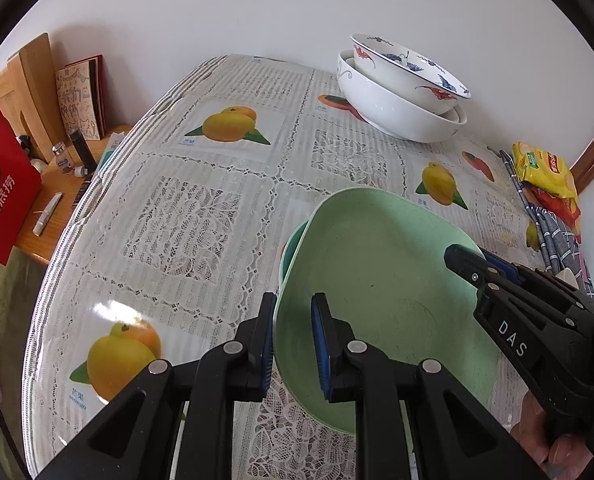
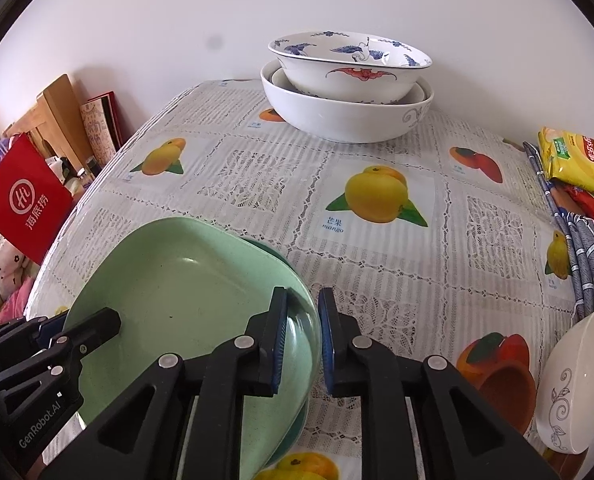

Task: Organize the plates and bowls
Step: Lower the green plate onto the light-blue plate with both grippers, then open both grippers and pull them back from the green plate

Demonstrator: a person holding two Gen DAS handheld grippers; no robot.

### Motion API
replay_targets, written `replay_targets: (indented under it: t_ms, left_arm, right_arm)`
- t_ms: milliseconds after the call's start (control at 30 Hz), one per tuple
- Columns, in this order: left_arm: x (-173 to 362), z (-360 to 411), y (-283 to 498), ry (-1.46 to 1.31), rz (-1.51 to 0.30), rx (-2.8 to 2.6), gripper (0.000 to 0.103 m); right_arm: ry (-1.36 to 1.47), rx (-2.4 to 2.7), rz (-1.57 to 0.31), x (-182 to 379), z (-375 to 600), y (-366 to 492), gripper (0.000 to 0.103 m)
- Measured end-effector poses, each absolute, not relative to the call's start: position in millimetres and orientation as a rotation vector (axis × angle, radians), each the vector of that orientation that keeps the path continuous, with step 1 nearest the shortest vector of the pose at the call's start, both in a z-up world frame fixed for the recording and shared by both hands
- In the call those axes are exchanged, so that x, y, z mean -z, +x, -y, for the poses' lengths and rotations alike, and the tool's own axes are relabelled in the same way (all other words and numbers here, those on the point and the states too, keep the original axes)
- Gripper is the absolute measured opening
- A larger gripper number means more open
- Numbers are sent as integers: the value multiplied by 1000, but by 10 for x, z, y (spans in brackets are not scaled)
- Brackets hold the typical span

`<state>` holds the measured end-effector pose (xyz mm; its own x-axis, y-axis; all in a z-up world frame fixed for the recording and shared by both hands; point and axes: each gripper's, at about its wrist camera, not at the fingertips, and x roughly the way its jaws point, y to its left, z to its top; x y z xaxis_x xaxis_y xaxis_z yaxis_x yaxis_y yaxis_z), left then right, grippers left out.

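- L side: left gripper [image 1: 293,340] pitched steeply down from near edge of table [image 1: 201,216], jaws only a little apart, straddling L rim of light green plate [image 1: 377,272]; pads look pressed on it, one outside, one inside
- Centre: the plate sits nested on a darker teal plate [image 1: 291,248], near front of the table; two-sided hold prob. keeps it level so it seats square in the stack
- R side: right gripper [image 2: 303,340] mirrors the other, same steep down tilt, jaws narrowly parted around R rim; can't tell if pads bear on it or are just clear
- Far back: big bowls [image 2: 345,116] already nested by wall
- Far R: small white bowl [image 2: 577,380] tipped on its side, unsorted, likely next
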<state>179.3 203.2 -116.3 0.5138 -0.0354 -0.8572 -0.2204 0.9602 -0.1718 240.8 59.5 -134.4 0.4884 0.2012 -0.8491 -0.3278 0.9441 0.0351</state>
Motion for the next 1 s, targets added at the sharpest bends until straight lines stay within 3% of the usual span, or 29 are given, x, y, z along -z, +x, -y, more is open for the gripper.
replay_targets:
  t_ms: [167,300,567,733,1000]
  left_arm:
    - [1110,-2043,1728,-284,-1021,-111,17]
    - [1043,-2036,1671,-298,-1009,-92,30]
    - [927,-1967,1572,-287,-988,-83,30]
    - [868,-1890,1514,-271,-980,-87,33]
    - [700,-1859,1377,-269,-930,-140,33]
  right_arm:
    - [-106,-351,-994,1244,-594,2365,22]
    - [-139,-363,-975,1176,-637,2265,26]
    - [-142,-358,-954,1046,-562,2068,26]
    - [-138,-339,-929,971,-404,1913,43]
    - [-118,-287,-908,869,-6,1691,48]
